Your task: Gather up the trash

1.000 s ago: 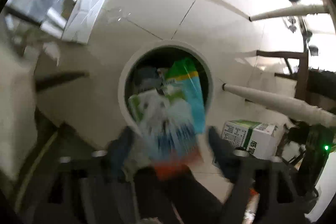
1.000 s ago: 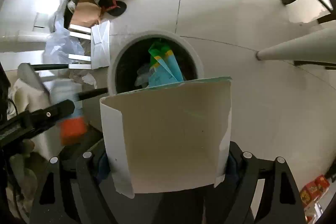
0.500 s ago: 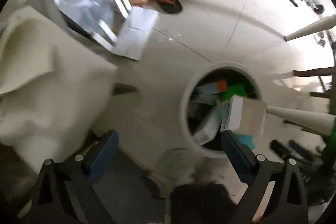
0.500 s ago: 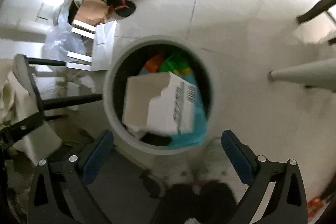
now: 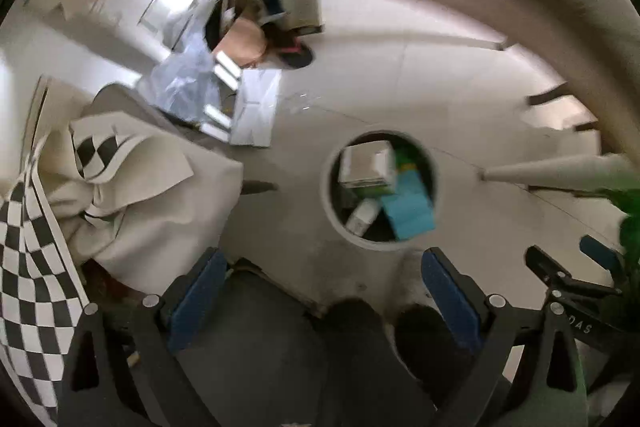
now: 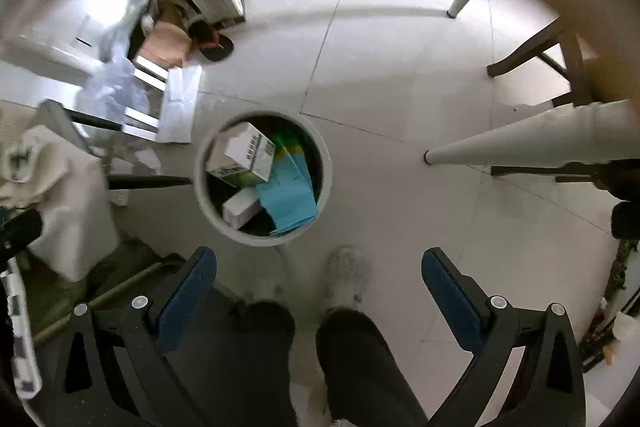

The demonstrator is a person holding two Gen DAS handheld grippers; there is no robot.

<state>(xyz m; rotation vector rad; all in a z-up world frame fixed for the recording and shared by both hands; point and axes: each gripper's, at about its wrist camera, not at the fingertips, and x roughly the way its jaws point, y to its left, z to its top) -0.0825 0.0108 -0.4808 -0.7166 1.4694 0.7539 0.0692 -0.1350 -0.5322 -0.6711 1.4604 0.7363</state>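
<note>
A round white trash bin [image 6: 204,195] [image 5: 330,195] stands on the tiled floor far below both grippers. Inside it lie a white cardboard box [image 6: 240,153] [image 5: 366,163], a blue and green packet [image 6: 290,195] [image 5: 412,207] and a smaller white box [image 6: 240,211]. My left gripper [image 5: 320,287] points straight down with its blue pads wide apart and nothing between them. My right gripper [image 6: 318,283] does the same, open and empty high above the bin. The right gripper's fingers [image 5: 560,277] show at the right edge of the left wrist view.
A person's dark trouser legs and light shoes [image 6: 346,279] stand just in front of the bin. A cloth-draped chair [image 5: 152,195] and checkered cloth [image 5: 28,259] lie left. White table legs [image 6: 532,139], dark chair legs [image 6: 532,47], plastic bags and boxes [image 6: 168,43] ring the floor.
Both grippers let go of their trash, which dropped into the bin: the packet from the left, the white box from the right. Both then rose well above the bin, jaws wide.
</note>
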